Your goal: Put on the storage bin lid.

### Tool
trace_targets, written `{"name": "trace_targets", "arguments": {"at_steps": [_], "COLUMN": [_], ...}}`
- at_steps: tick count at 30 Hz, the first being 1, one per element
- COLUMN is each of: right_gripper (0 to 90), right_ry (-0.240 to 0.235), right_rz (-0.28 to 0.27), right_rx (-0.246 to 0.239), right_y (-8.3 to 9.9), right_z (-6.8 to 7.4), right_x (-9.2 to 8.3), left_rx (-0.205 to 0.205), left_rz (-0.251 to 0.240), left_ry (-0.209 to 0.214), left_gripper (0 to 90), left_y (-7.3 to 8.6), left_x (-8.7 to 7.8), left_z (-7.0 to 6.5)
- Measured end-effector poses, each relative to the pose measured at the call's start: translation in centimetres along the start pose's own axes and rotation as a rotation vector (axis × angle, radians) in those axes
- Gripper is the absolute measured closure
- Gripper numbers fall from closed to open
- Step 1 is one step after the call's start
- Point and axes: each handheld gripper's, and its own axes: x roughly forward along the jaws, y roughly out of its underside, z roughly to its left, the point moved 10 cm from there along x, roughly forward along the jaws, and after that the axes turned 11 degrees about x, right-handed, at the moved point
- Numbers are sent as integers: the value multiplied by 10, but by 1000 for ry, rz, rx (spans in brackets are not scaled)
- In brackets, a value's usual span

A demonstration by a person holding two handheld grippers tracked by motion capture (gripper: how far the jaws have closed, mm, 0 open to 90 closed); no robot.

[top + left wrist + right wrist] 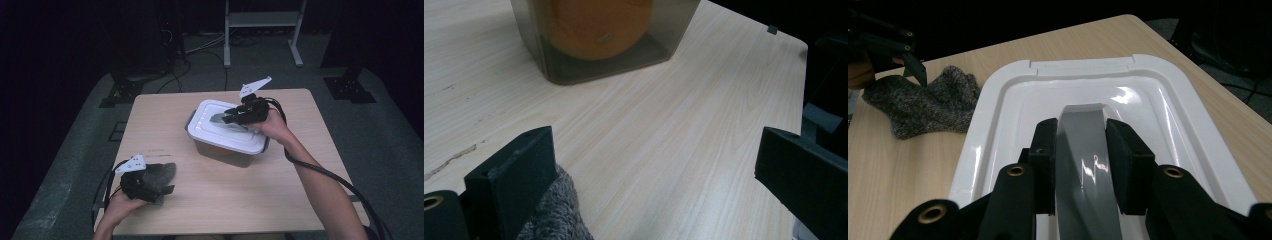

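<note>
A grey box (225, 150) with a white lid (227, 127) sits on the wooden desk (280, 180), a bit past the middle. Through the box's see-through wall, the left gripper view shows something round and orange (596, 27) inside it. The lid is on the box. The right hand-held gripper (225, 118) is over the lid, and a person's hand (272, 125) holds it from the right side. Its two black jaws are closed part of the way and they squeeze the lid's grey handle (1083, 150) from both sides. The right gripper view shows this up close: the handle runs up between the two pads (1045, 160) and they press on it. A fuzzy grey sock (160, 175) lies on the desk near the front left corner, well apart from the box. The left hand-held gripper (165, 192) is at the sock. In the left gripper view its jaws stand wide open, and the sock (551, 212) lies against the inside of just one jaw, with bare desk between the jaws. A black cable (330, 177) trails from the right hand-held gripper along the person's arm.
</note>
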Motion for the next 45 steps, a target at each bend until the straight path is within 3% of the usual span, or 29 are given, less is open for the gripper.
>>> {"name": "trace_targets", "arguments": {"at_steps": [32,37,45], "right_gripper": [642,559,487], "right_ry": [-7,-24,-7], "right_rz": [4,-19,-48], "right_rx": [7,19,11], "right_y": [3,-1,-1], "right_z": [-2,2,8], "right_x": [10,4,-18], "left_rx": [-3,1,7], "left_rz": [-3,2,5], "left_ry": [6,4,7], "left_gripper": [25,25,25], "left_y": [-1,0,-1], "left_x": [1,1,2], "left_z": [-1,0,-1]}}
